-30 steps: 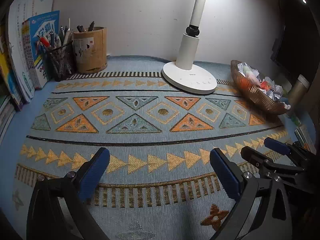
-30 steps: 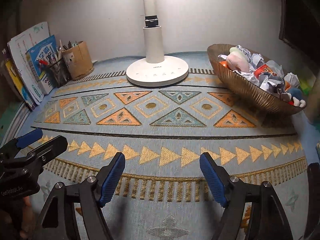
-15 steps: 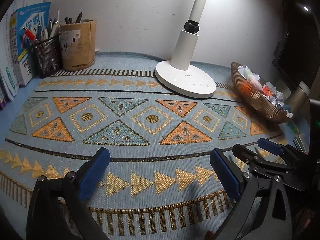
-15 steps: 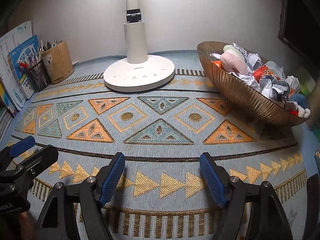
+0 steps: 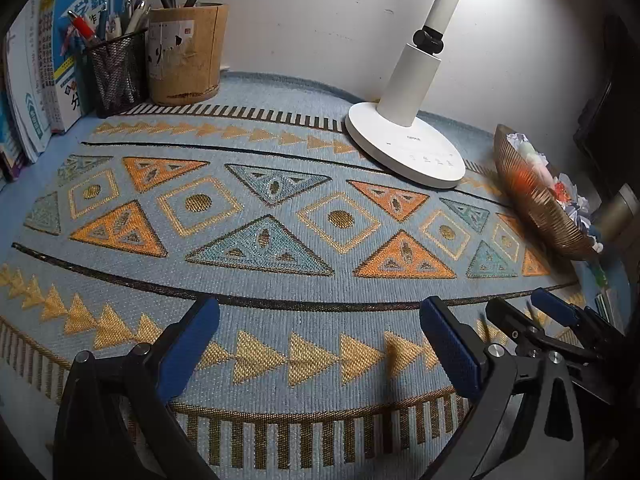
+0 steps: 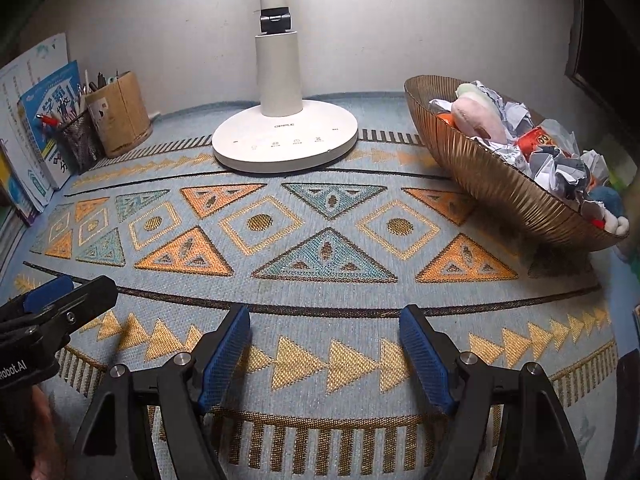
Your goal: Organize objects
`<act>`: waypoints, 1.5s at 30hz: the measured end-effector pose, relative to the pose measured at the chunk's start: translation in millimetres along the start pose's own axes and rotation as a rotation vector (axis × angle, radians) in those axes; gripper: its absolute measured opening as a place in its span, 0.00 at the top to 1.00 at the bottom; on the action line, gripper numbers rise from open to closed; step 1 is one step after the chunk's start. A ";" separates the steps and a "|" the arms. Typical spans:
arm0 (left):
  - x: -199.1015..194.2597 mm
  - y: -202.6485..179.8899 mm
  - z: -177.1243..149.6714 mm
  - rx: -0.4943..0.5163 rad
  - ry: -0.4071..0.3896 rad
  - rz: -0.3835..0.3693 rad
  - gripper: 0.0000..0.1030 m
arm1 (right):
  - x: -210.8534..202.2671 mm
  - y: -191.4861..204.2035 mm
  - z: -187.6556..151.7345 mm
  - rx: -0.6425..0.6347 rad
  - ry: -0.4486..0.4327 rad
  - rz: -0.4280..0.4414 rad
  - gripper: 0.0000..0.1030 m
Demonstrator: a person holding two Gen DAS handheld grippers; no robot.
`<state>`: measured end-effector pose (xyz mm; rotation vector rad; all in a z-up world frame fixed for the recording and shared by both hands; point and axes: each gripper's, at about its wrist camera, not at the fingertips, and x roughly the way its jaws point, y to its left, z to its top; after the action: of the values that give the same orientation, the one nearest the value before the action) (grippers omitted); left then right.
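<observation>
My left gripper (image 5: pixel 320 344) is open and empty, low over the patterned blue mat (image 5: pixel 280 216). My right gripper (image 6: pixel 324 344) is open and empty over the same mat (image 6: pixel 320 248). Each gripper shows at the edge of the other's view: the right one (image 5: pixel 536 320) and the left one (image 6: pixel 60 300). A ribbed golden bowl (image 6: pixel 492 184) at the right holds crumpled paper, a pink plush toy (image 6: pixel 476 116) and a red packet. The bowl also shows in the left wrist view (image 5: pixel 540 204). A mesh pen cup (image 5: pixel 116 72) and a brown pen holder (image 5: pixel 184 52) stand at the back left.
A white desk lamp (image 6: pixel 284 136) stands at the back middle against the wall; it also shows in the left wrist view (image 5: pixel 404 148). Books (image 5: pixel 44 64) lean at the far left. A metal flask (image 5: pixel 616 212) and dark objects stand beyond the bowl at the right.
Both grippers have moved forward over the mat toward the back wall; the lamp, bowl and pen holders look nearer. Both stay open and empty.
</observation>
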<state>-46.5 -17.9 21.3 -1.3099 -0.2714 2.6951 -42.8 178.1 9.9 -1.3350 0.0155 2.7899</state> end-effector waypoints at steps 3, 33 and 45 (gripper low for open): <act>0.5 -1.8 -1.2 0.016 0.007 0.018 0.02 | -0.1 -0.4 -0.5 0.007 0.004 0.001 0.26; 16.4 -22.3 -6.5 0.132 0.047 0.169 0.00 | 12.2 -7.2 3.8 0.049 0.079 0.019 0.00; 16.2 -21.7 -5.2 0.132 0.047 0.170 0.00 | 8.7 -4.8 -3.2 -0.005 0.048 0.004 0.00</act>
<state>-51.4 7.0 10.5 -1.4141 0.0241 2.7587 -45.5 183.1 1.2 -1.4037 0.0131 2.7627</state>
